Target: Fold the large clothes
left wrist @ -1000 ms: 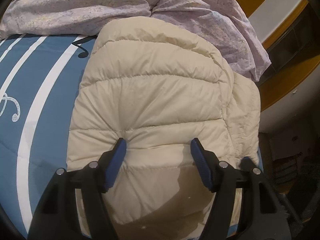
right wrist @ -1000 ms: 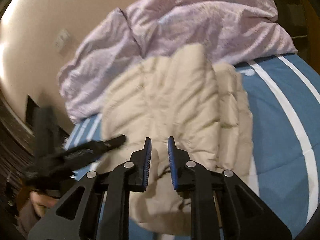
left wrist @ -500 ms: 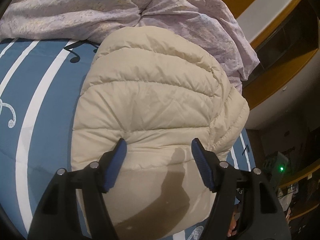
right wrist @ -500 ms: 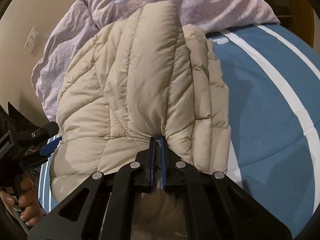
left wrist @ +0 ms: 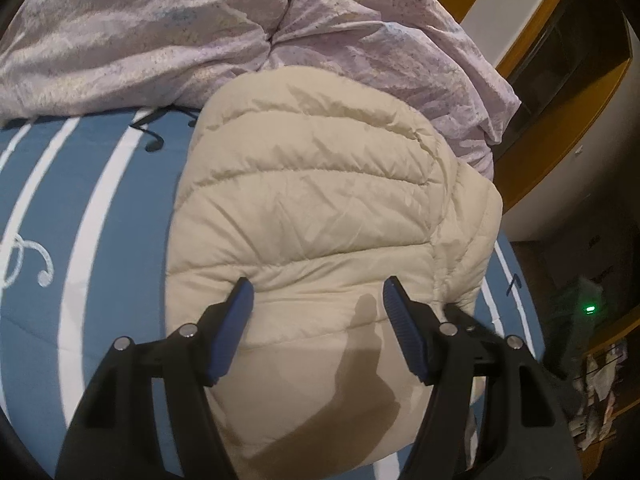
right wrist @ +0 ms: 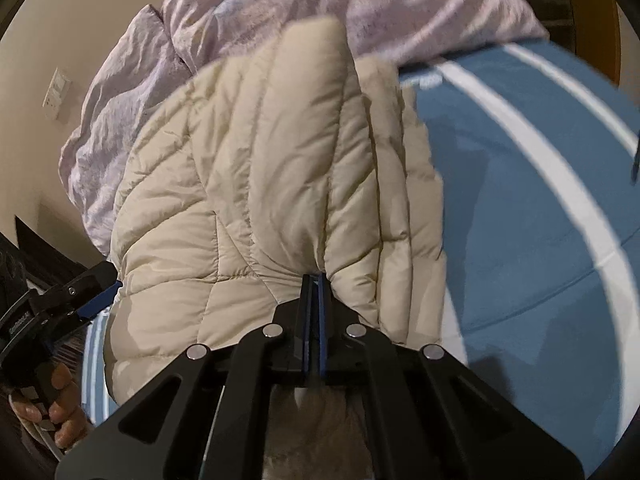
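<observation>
Bed: blue cover (left wrist: 112, 240) with white stripes and music notes; a crumpled lilac duvet (left wrist: 168, 36) is heaped along its far side.
Room: beige wall with a switch plate (right wrist: 56, 94) beyond the duvet, wooden trim off the other side.
Jacket: my cream puffer jacket (left wrist: 312, 220) lies bunched on the cover, its far end touching the duvet.
Left tool: my left gripper (left wrist: 316, 300) hangs over the jacket's near part with its blue pads spread wide, nothing pinched between them.
Right tool: my right gripper (right wrist: 314, 280) is pinched tight on a fold of the jacket's near edge, fabric puckering around the pads.
Left hand: my fingers (right wrist: 60, 408) wrap the left tool's handle at the bed's edge.
</observation>
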`<state>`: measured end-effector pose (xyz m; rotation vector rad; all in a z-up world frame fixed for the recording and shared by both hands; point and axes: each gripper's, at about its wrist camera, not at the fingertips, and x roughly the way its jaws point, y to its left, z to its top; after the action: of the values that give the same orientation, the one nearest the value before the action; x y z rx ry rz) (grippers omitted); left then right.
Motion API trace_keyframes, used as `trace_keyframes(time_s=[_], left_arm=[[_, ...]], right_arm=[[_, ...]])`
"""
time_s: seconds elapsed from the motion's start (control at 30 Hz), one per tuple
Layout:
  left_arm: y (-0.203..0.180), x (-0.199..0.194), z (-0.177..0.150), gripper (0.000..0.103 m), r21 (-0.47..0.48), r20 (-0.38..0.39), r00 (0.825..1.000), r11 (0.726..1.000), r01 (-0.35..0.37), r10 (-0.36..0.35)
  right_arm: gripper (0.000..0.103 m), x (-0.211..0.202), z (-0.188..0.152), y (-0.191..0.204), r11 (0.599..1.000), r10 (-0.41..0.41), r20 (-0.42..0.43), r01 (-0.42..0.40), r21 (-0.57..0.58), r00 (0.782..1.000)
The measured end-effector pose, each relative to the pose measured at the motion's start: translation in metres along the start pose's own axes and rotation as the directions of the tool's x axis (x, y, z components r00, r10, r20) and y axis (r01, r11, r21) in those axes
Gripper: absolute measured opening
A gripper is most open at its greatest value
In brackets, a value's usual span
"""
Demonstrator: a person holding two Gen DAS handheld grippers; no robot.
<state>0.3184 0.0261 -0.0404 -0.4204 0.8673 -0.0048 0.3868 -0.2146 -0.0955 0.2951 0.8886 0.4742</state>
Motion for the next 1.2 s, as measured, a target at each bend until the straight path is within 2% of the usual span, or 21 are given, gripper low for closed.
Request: trace_keyframes(time_s=[0.07, 0.13, 0.2, 0.23, 0.43, 0.63, 0.9, 1.07, 1.2], left_arm=[[0.000, -0.005, 0.005, 0.069, 0.014, 0.021, 1.000, 1.000, -0.020, 0.020], [0.001, -0.010, 0.011, 0.072, 0.022, 0.047, 0.998, 0.999, -0.044, 0.043], [0.003, -0.014, 0.018, 0.072, 0.032, 0.067, 0.996, 0.997, -0.069, 0.067], [0.003, -0.015, 0.023, 0.072, 0.043, 0.079, 0.993, 0.995, -0.094, 0.091], [0.000, -0.011, 0.041, 0.074, 0.119, 0.138, 0.971, 0.970, -0.210, 0.193], [0.002, 0.001, 0.054, 0.078, 0.156, 0.209, 0.942, 0.942, -0.298, 0.263], [0.008, 0.016, 0.058, 0.078, 0.171, 0.268, 0.918, 0.923, -0.344, 0.293], [0.003, 0.022, 0.059, 0.078, 0.191, 0.290, 0.914, 0.919, -0.346, 0.283], [-0.001, 0.030, 0.059, 0.078, 0.197, 0.277, 0.922, 0.923, -0.330, 0.270]], right_arm=[[0.007, -0.011, 0.006, 0.006, 1.000, -0.011, 0.033, 0.011, -0.020, 0.999], [0.018, -0.020, 0.014, 0.013, 0.999, -0.012, 0.068, 0.015, -0.032, 0.998], [0.038, -0.028, 0.023, 0.020, 0.999, -0.020, 0.108, 0.024, -0.041, 0.994], [0.040, -0.031, 0.027, 0.024, 0.999, -0.022, 0.123, 0.028, -0.046, 0.992], [0.041, -0.036, 0.047, 0.048, 0.995, -0.022, 0.181, 0.039, -0.088, 0.983], [0.041, -0.014, 0.059, 0.073, 0.982, -0.064, 0.193, 0.097, -0.164, 0.979], [0.041, 0.008, 0.062, 0.078, 0.963, -0.130, 0.216, 0.175, -0.204, 0.968], [0.041, 0.005, 0.065, 0.086, 0.953, -0.140, 0.257, 0.201, -0.226, 0.956], [0.041, 0.007, 0.069, 0.088, 0.950, -0.148, 0.267, 0.212, -0.231, 0.952]])
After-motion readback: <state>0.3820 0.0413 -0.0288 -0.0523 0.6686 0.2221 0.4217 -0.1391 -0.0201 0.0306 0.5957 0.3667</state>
